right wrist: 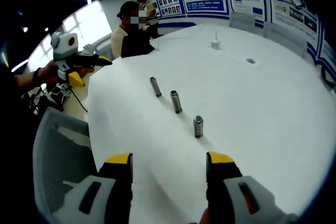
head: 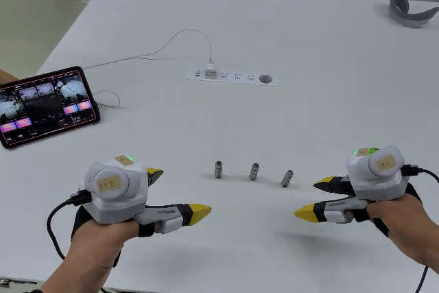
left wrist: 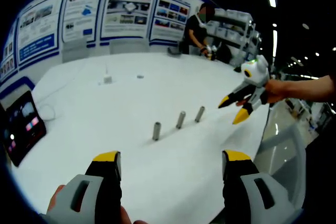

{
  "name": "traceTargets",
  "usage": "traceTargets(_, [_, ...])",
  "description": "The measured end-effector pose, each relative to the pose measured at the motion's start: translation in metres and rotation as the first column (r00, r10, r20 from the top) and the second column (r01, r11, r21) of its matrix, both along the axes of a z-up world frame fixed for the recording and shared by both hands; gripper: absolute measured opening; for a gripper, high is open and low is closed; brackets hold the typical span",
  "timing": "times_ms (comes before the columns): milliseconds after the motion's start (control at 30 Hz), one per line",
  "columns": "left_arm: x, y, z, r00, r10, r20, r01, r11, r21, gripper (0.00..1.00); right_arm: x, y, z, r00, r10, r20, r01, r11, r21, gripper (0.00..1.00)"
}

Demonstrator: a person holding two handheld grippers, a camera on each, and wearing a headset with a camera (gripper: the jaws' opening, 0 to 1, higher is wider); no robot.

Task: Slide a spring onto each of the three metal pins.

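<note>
Head view puts your left gripper [head: 177, 192] and right gripper [head: 310, 198] nearest you, low over the table [head: 309, 114]. Each has its jaws spread apart with nothing between them. Just beyond and between them, three pins stand in a row: left pin [head: 219, 169], middle pin [head: 254, 171] and right pin [head: 287, 178]. They are apart from each other and from both grippers.

In the right gripper view, coils wrap each pin, so I judge a spring [right wrist: 198, 126] is already on all three. The left gripper view is too soft to confirm that. The right pin may lean a little, though that could be the lens.

That puts you at the end of the task, at the checking step. Your next move calls for a close look at each spring. If one rides high, bring a gripper over it, close lightly on the coils and press straight down so the pin does not tip.

Farther back lie the power strip [head: 233, 75] with its cable [head: 171, 39], the tablet [head: 44, 104] at the left, and a grey band [head: 411, 6] at the far corner.
</note>
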State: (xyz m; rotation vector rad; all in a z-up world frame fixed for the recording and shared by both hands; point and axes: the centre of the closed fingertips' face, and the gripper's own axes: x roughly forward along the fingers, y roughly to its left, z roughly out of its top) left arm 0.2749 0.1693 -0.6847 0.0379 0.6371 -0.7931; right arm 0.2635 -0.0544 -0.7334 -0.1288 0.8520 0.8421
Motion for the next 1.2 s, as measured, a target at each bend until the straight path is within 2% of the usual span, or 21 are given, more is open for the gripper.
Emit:
traceTargets(367, [0.0,-0.002,0.001,1.0,-0.014,0.003,0.014,1.0,-0.013,0.8,-0.012,0.004,0.013,0.995,-0.096,0.012,0.095,0.991,0.091,0.62])
traceTargets(533, [0.0,-0.003,0.001,1.0,-0.031,-0.002,0.031,0.999,-0.021,0.85,-0.017,0.006,0.016,0.993,-0.117,0.015,0.115,0.988,0.108,0.65])
traceTargets(800, [-0.004,-0.006,-0.003,0.997,-0.079,-0.011,0.079,0.997,-0.008,0.85,-0.021,0.008,0.018,0.99,-0.141,0.02,0.138,0.982,0.128,0.67])
traceTargets(1000, [-0.002,-0.004,-0.002,0.998,-0.065,-0.008,0.065,0.998,-0.02,0.85,-0.024,0.009,0.018,0.988,-0.153,0.021,0.149,0.979,0.136,0.7])
traceTargets(1100, [-0.002,-0.002,-0.004,0.998,-0.06,-0.019,0.06,0.998,-0.018,0.88,-0.024,0.008,0.018,0.987,-0.159,0.021,0.154,0.979,0.137,0.72])
traceTargets(1200, [-0.003,0.0,-0.005,0.998,-0.066,-0.011,0.066,0.998,-0.003,0.88,-0.024,0.008,0.019,0.986,-0.165,0.026,0.159,0.977,0.14,0.75])
